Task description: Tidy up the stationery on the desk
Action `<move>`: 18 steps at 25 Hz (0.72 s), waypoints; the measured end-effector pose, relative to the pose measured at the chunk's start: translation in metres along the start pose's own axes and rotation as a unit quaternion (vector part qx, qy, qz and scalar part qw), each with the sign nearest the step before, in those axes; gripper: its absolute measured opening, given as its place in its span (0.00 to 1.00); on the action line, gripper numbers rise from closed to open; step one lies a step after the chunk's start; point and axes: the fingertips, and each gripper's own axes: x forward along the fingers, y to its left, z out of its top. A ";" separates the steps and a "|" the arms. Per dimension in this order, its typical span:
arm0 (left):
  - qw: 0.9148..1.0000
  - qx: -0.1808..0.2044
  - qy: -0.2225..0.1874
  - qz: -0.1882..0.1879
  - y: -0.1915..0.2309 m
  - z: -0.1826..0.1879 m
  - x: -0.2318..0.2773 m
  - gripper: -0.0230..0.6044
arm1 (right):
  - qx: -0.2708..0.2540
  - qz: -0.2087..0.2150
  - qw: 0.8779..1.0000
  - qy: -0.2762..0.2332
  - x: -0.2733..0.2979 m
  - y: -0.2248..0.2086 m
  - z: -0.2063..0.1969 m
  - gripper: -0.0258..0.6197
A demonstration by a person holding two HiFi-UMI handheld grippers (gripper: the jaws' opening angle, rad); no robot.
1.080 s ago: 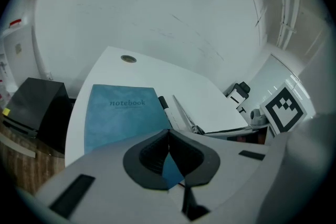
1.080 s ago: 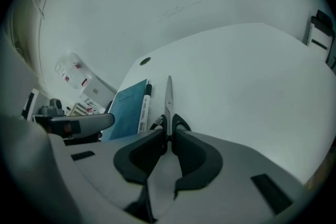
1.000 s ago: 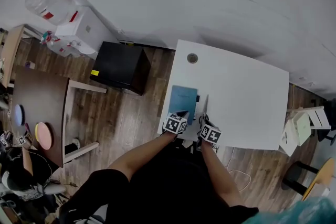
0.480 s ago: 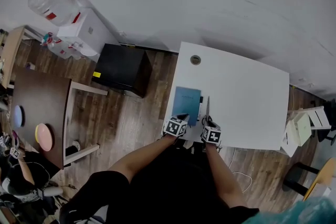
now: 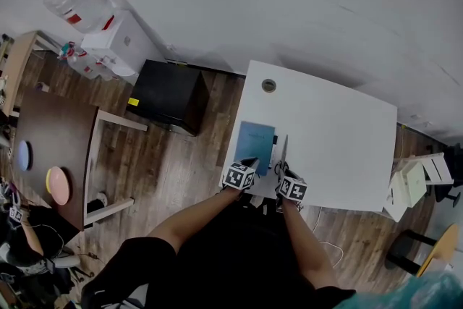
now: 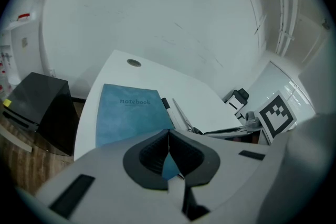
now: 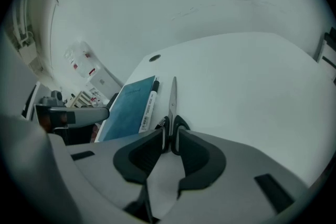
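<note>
Black cabinet (image 6: 37,110): is standing on the wood floor, off the desk, well to the left of the left gripper (image 6: 168,136). Blue notebook (image 6: 128,118): is lying flat on the white desk (image 5: 340,134), cover up, stretching away straight ahead of the left gripper and slightly to its left, with its near edge running in under the gripper's tips. Left gripper: its jaws are meeting pad against pad with nothing pinched between them, and the blue cover is showing through the gap behind the pads. Marker (image 7: 148,105), white barrel with a black cap: is lying just beside the notebook's right edge and parallel to it, ahead and to the right of the left gripper, ahead and to the left of the right gripper (image 7: 170,136). Scissors (image 7: 171,97): are lying flat just right of the marker, a narrow strip of desk between them, with the closed blades pointing directly away from the right gripper and the black handles sitting at its tips. Right gripper: its jaws are clamping the scissors where the two handle loops meet, one loop showing outside each pad. Round grommet (image 5: 268,85): is sitting in the desk top near the far edge, well ahead of both grippers.
</note>
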 end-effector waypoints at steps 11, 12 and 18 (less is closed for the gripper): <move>0.997 0.019 -0.059 -0.036 -0.050 -0.005 -0.056 0.06 | -0.017 0.010 0.995 -0.094 -0.117 -0.017 0.007 0.18; 0.996 0.018 -0.075 -0.035 -0.059 -0.003 -0.062 0.06 | -0.021 0.014 0.995 -0.096 -0.127 -0.016 0.009 0.18; 0.984 0.068 -0.165 -0.004 -0.136 0.014 -0.105 0.06 | -0.083 0.056 0.985 -0.142 -0.190 0.001 0.015 0.12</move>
